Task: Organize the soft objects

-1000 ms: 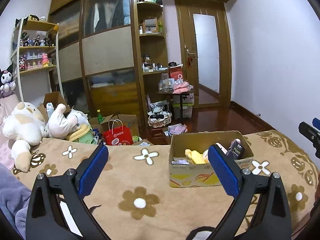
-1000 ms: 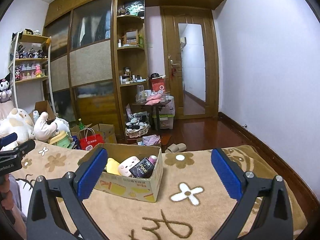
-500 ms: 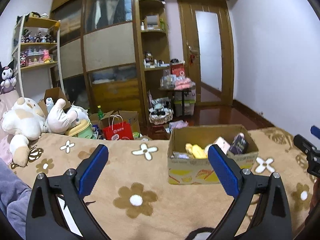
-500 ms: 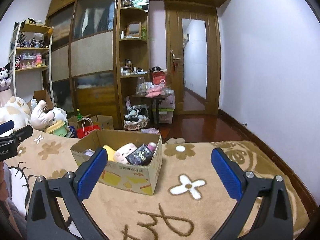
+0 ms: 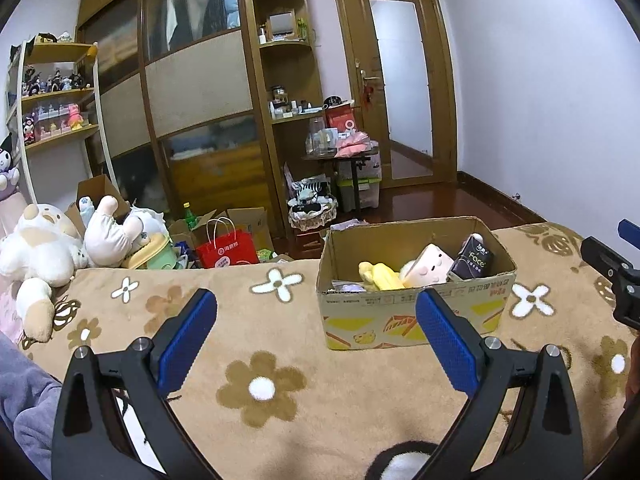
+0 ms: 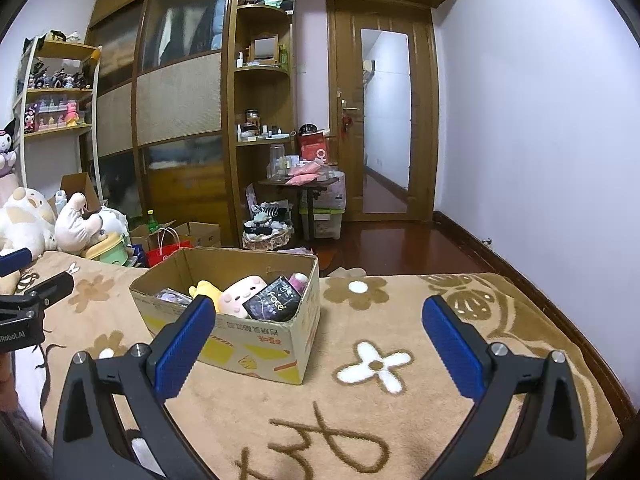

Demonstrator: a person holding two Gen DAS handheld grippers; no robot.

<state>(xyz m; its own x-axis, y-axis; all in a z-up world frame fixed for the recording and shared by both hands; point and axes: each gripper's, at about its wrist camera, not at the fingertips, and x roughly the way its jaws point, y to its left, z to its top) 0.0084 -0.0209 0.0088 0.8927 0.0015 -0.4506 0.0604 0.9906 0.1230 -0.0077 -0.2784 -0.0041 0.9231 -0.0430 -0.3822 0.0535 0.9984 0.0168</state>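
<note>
Both tools are held wide open with nothing in them, the left tool (image 5: 316, 330) and the right tool (image 6: 314, 334). The cardboard box (image 6: 256, 340) of soft toys is seen just beyond, lower left, nearer the right tool.

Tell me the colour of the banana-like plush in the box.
Yellow plush, clearest in the left wrist view.

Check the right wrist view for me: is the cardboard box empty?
No, the cardboard box holds a yellow plush, a pink plush and a black pack lying side by side.
</note>
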